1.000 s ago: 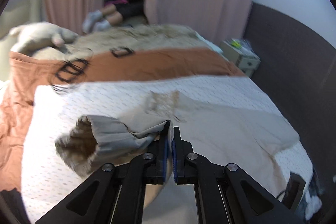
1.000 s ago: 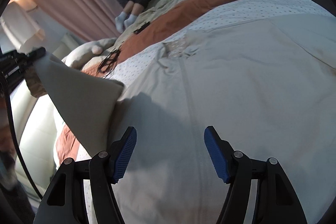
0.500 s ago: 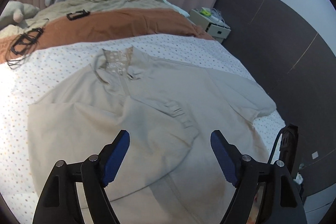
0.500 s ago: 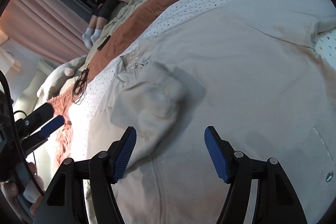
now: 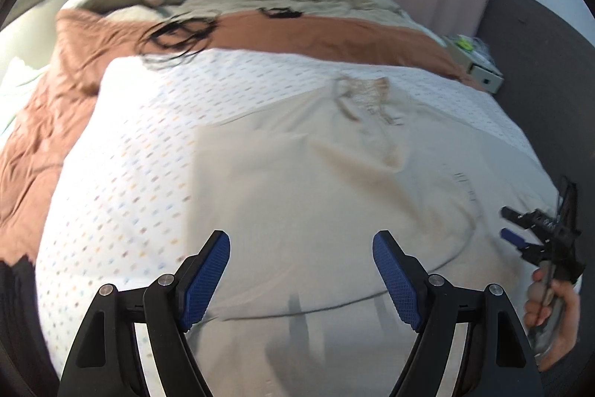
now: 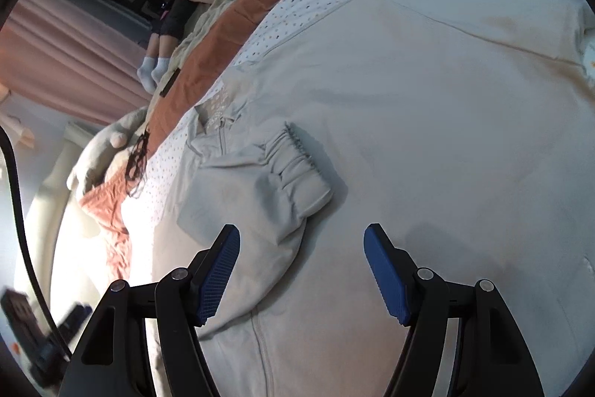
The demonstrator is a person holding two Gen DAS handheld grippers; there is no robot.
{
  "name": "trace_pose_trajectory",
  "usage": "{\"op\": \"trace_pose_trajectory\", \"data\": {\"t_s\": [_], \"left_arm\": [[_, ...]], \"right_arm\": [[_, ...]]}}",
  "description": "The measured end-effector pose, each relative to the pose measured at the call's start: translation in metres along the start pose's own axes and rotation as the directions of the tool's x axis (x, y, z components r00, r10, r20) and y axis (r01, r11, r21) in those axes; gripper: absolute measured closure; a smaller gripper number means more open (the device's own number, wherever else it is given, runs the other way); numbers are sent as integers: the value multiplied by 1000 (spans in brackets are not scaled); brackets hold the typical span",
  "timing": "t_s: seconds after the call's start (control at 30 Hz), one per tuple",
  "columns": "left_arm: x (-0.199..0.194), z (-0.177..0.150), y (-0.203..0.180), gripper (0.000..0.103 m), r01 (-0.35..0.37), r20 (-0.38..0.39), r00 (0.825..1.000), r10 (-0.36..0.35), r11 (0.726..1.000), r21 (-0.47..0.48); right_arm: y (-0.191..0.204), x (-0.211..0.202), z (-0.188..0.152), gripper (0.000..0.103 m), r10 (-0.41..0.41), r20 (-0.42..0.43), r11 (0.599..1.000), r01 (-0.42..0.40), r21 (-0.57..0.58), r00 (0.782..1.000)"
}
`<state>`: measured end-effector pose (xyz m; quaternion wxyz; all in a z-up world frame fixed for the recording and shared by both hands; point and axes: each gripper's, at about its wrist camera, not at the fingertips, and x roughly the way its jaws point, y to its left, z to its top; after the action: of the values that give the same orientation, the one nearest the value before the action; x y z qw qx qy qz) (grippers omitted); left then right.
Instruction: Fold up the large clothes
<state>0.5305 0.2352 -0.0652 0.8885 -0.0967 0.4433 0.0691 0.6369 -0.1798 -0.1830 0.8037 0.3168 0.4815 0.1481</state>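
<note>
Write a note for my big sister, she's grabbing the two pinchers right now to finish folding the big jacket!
Left gripper: jaws just opened, nothing between them, over the jacket's near edge.
Right gripper: open, empty, above the jacket.
Beige jacket: spread flat on the dotted sheet, collar toward the orange blanket.
Done: one sleeve folded across the chest, its elastic cuff lying on the front.
Left: the other sleeve still lies spread out; fold it in, then probably fold the body.
</note>
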Motion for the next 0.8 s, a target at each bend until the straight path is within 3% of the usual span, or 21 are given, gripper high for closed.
{"op": "trace_pose_trajectory", "data": {"t_s": [0.2, 0.4, 0.47, 0.53, 0.63, 0.73, 0.8], "left_arm": [[27, -32, 58, 35, -111, -75, 992, 105, 990, -86], [59, -63, 83, 37, -169, -152, 975, 159, 984, -59], [71, -74, 85, 46, -186, -184, 967, 178, 982, -28], [85, -86, 89, 60, -194, -229, 954, 192, 981, 13], [86, -93, 94, 61, -180, -209, 961, 180, 983, 23], [83, -88, 97, 70, -189, -214, 959, 186, 982, 7], [84, -85, 94, 73, -211, -206, 955, 212, 977, 23]], "right_arm": [[-6, 28, 2, 34, 34, -36, 999, -33, 37, 999], [-13, 49, 3, 39, 98, -45, 992, -94, 79, 994], [-13, 53, 5, 42, 112, -40, 991, -109, 83, 993], [-14, 56, 6, 55, 107, -41, 992, -103, 78, 993], [-17, 59, 7, 72, 97, -43, 993, -94, 76, 994], [-19, 60, 9, 86, 112, -45, 991, -109, 73, 993], [-20, 53, 8, 90, 109, -9, 991, -108, 82, 994]]}}
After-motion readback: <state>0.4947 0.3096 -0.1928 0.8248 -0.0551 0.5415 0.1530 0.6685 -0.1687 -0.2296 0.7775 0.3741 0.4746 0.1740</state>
